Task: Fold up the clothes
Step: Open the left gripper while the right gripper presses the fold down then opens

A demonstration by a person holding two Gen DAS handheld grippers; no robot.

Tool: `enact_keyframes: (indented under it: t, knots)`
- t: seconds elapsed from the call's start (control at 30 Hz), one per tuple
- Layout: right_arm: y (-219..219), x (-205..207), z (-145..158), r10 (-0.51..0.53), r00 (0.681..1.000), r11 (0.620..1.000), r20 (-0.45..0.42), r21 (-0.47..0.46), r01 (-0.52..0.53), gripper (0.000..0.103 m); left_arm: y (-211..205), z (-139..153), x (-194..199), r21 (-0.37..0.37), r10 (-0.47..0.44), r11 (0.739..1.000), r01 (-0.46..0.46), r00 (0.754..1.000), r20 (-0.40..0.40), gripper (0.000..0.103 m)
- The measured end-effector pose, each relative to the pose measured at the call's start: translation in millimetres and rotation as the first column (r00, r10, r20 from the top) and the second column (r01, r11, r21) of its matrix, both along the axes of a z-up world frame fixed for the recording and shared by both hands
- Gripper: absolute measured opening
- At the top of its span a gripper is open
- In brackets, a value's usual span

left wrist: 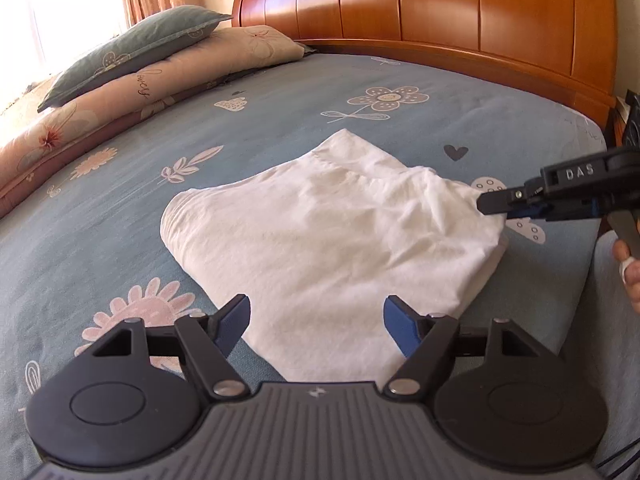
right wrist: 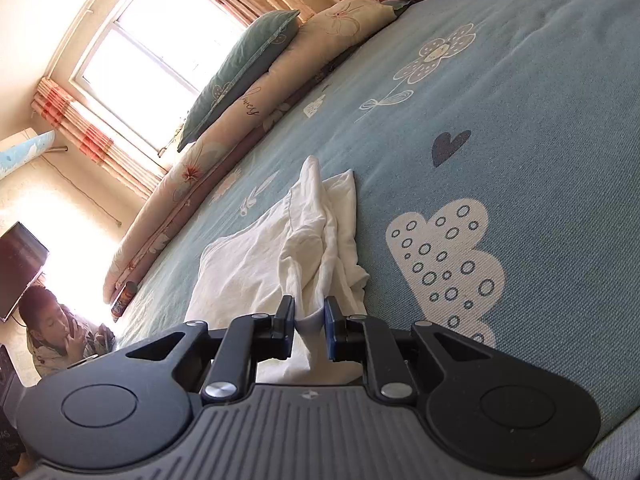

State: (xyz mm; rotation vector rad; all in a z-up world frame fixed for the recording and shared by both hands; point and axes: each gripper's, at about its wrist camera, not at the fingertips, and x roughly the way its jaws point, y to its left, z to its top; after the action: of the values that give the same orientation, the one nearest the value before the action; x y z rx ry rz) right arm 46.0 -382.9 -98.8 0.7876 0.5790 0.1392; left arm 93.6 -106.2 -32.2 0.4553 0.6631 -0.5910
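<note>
While the folded white cotton garment (left wrist: 320, 232) lies flat near the middle of the blue bed sheet printed with flowers and hearts (left wrist: 280, 100), the two grippers stand at different edges of it. The left gripper (left wrist: 316, 320) hovers over the garment's near edge with its blue-padded jaws spread wide; the cloth shows between them but neither pad presses on it, so it holds nothing. The right gripper (left wrist: 486, 204) reaches in from the right side of the left wrist view, its black tips at the garment's right corner. In the right wrist view, the right gripper (right wrist: 310, 322) has its jaws drawn close together on a raised fold of the white fabric (right wrist: 312, 240), which bunches up between the pads and rises in a ridge ahead of them. A fingertip of the person's right hand (left wrist: 630, 272) shows at the frame's right edge. A grey-green pillow (left wrist: 132, 48) rests on a rolled pink floral quilt (left wrist: 160, 80) along the sheet's far left side, beside the glossy orange wooden headboard (left wrist: 440, 12). Another person (right wrist: 52, 332) sits low by the bed's far end.
</note>
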Motion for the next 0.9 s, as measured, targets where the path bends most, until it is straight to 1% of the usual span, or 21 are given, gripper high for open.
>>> enact_keyframes:
  t: [0.03, 0.13, 0.17, 0.2, 0.3, 0.37, 0.53, 0.73, 0.8, 0.87, 0.9]
  knots:
    - [1, 0, 1, 0.000, 1.000, 1.000, -0.001, -0.006, 0.000, 0.018, -2, -5, -7, 0.031, -0.018, 0.999, 0.017, 1.000, 0.015, 0.076]
    - [4, 0, 5, 0.004, 1.000, 1.000, -0.004, -0.022, -0.004, 0.018, -6, -20, -21, 0.121, -0.039, 0.992, 0.030, 0.997, 0.072, 0.076]
    - [6, 0, 5, 0.008, 1.000, 1.000, -0.006, -0.025, -0.008, 0.017, -5, -23, -24, 0.134, -0.035, 0.991, 0.023, 0.995, 0.093, 0.076]
    - [7, 0, 5, 0.011, 1.000, 1.000, -0.009, -0.029, -0.011, 0.017, -5, -25, -27, 0.142, -0.029, 0.990, 0.013, 0.993, 0.115, 0.076]
    - [9, 4, 1, 0.007, 0.999, 1.000, -0.036, -0.026, -0.008, 0.019, -1, -28, -29, 0.132, -0.010, 0.991, -0.005, 0.994, 0.113, 0.076]
    - [8, 7, -3, 0.005, 0.998, 1.000, -0.062, -0.003, -0.005, 0.021, 0, -30, -32, 0.147, -0.020, 0.989, 0.001, 0.992, 0.128, 0.076]
    - [7, 10, -11, -0.007, 0.996, 1.000, -0.089, 0.007, 0.008, 0.022, 2, -38, -37, 0.178, -0.029, 0.984, 0.005, 0.990, 0.138, 0.076]
    - [10, 9, -11, 0.000, 0.996, 1.000, -0.090, -0.003, -0.001, 0.022, 5, -39, -43, 0.219, -0.029, 0.976, -0.021, 0.975, 0.221, 0.077]
    - [11, 10, -12, 0.004, 0.996, 1.000, -0.091, 0.001, -0.004, 0.021, 7, -37, -44, 0.222, -0.028, 0.975, -0.028, 0.969, 0.244, 0.077]
    - [12, 11, -13, 0.012, 0.996, 1.000, -0.088, -0.001, -0.012, 0.010, 7, -36, -41, 0.221, -0.016, 0.975, -0.038, 0.971, 0.240, 0.077]
    - [13, 11, -13, 0.013, 0.996, 1.000, -0.083, -0.001, -0.014, 0.009, 8, -35, -40, 0.217, -0.006, 0.975, -0.047, 0.971, 0.238, 0.077]
